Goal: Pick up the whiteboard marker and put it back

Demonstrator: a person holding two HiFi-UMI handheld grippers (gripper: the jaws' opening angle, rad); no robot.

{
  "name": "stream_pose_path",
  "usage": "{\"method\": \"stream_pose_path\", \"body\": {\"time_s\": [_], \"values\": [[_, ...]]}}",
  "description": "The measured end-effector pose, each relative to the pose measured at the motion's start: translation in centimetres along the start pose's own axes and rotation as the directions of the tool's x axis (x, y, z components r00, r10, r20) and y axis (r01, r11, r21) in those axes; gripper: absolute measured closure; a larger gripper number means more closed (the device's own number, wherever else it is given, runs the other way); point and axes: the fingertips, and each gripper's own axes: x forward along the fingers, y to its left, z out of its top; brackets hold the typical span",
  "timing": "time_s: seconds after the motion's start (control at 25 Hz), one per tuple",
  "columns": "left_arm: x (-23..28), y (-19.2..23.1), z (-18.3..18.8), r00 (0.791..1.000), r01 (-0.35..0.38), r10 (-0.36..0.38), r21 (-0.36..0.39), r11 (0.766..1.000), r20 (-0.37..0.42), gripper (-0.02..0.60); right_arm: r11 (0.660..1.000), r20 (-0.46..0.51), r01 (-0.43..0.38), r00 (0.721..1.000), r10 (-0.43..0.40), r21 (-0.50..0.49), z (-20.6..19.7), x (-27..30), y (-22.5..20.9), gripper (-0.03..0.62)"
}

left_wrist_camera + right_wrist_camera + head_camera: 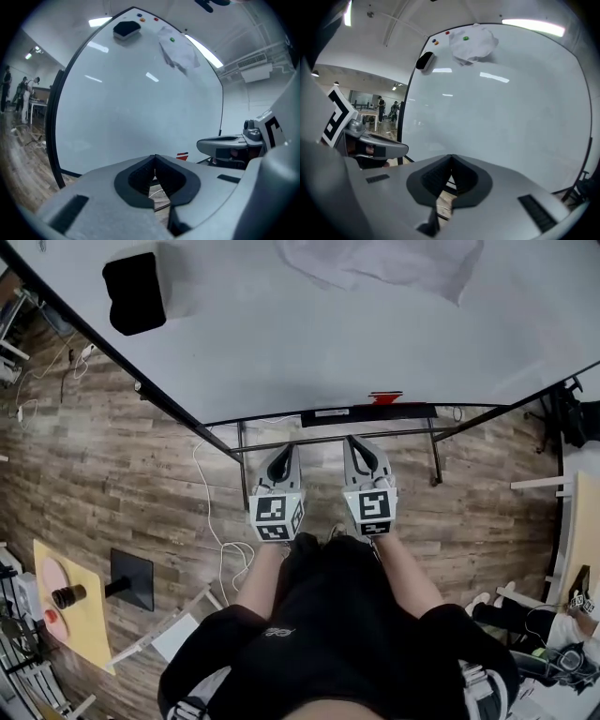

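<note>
Nearest, the grey left gripper and the grey right gripper are held side by side, each with its jaws pressed together on nothing. Just beyond their tips, the red whiteboard marker lies on the long black tray at the lower edge of the large white whiteboard. Farther up the board are a black block eraser and a crumpled white cloth.

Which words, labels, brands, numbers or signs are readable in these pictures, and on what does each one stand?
No text can be read with certainty.
The white label on the whiteboard tray: too small to read.
The small print on the person's black top: blurred, unreadable.
The marker cubes of the left gripper and the right gripper: square black-and-white patterns, no letters.
</note>
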Motion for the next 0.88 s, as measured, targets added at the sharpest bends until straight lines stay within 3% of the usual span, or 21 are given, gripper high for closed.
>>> {"method": "stream_pose_path", "body": {"time_s": [0.36, 0.56, 0.72, 0.88], "values": [[-1.3, -7.0, 1.1, 0.999, 0.005, -0.006, 0.034, 0.999, 0.031, 0.575, 1.000, 0.095, -0.001, 0.996, 0.000, 0.009, 1.2, -5.9, -3.1, 0.591], [-2.8, -10.5, -0.3, 1.000, -0.023, 0.023, 0.036, 0.999, 0.014, 0.575, 0.997, 0.135, -0.063, 0.989, 0.056, 0.050, 1.2, -8.5, -3.4, 0.592], [-4.3, -12.2, -0.7, 0.999, -0.037, 0.038, 0.046, 0.998, -0.004, 0.575, 0.982, 0.169, -0.117, 0.981, 0.092, 0.146, 0.9, -10.3, -4.0, 0.591], [-5.9, -13.3, 0.2, 0.998, -0.054, 0.054, 0.054, 0.997, 0.016, 0.575, 0.992, 0.194, -0.099, 0.978, 0.082, 0.079, -0.1, -11.2, -5.1, 0.591]]}}
